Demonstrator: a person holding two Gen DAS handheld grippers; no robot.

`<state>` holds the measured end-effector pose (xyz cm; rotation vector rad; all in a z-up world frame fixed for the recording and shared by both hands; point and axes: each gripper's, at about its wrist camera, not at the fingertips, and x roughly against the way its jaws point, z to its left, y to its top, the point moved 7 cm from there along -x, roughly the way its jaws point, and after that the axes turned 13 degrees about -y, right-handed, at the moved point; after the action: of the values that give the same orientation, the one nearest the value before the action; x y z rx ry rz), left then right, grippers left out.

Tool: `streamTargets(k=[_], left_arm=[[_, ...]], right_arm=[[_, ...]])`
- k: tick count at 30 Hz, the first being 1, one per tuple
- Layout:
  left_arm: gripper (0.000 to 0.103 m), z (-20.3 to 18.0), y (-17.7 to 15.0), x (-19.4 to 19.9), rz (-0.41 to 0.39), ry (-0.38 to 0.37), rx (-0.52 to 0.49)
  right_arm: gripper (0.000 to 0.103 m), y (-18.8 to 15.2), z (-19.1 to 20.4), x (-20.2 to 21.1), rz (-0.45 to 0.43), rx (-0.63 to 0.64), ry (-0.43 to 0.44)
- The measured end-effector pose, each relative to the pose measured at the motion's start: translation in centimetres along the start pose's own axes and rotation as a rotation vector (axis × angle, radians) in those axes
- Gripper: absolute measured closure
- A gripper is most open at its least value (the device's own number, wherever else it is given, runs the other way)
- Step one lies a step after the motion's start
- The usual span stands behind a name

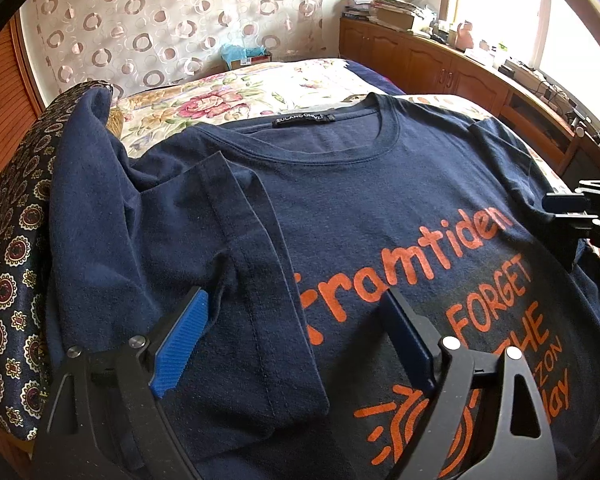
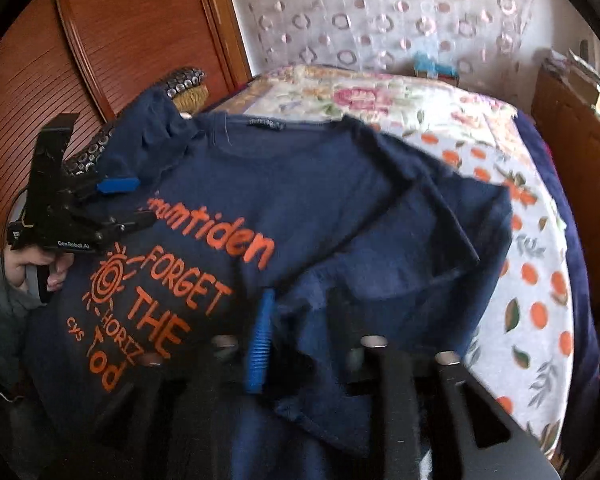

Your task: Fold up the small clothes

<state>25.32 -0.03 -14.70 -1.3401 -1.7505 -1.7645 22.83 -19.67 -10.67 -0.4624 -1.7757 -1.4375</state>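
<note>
A navy T-shirt (image 1: 340,184) with orange print lies face up on the bed, collar away from me. Its left sleeve (image 1: 252,280) is folded in over the chest and lies between the pads of my left gripper (image 1: 296,340), which stands open just above it. In the right wrist view the T-shirt (image 2: 280,184) has its right sleeve (image 2: 400,264) flipped inward and bunched. My right gripper (image 2: 312,344) is open around that cloth; one blue pad (image 2: 260,344) shows, the other is hidden behind fabric. The left gripper (image 2: 128,202) hovers open over the far sleeve, held by a hand (image 2: 32,272).
A floral bedspread (image 1: 220,96) covers the bed. A dark patterned cushion (image 1: 12,260) stands at the shirt's left edge. A wooden cabinet (image 1: 440,60) with clutter runs under the window on the right. A wooden slatted door (image 2: 100,40) is behind the cushion.
</note>
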Motion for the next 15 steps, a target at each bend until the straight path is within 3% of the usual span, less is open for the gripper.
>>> streamTargets(k=[7,13,15], left_arm=[[0.016,0.0,0.0,0.0,0.000,0.000,0.000],[0.016,0.0,0.0,0.0,0.000,0.000,0.000],[0.016,0.0,0.0,0.0,0.000,0.000,0.000]], right_arm=[[0.056,2.5,-3.3,2.3,-0.083,-0.043,-0.066],[0.056,2.2,-7.3,-2.1,-0.003,-0.066,-0.179],[0.060,2.2,-8.0,-3.4,0.018,-0.079,-0.180]])
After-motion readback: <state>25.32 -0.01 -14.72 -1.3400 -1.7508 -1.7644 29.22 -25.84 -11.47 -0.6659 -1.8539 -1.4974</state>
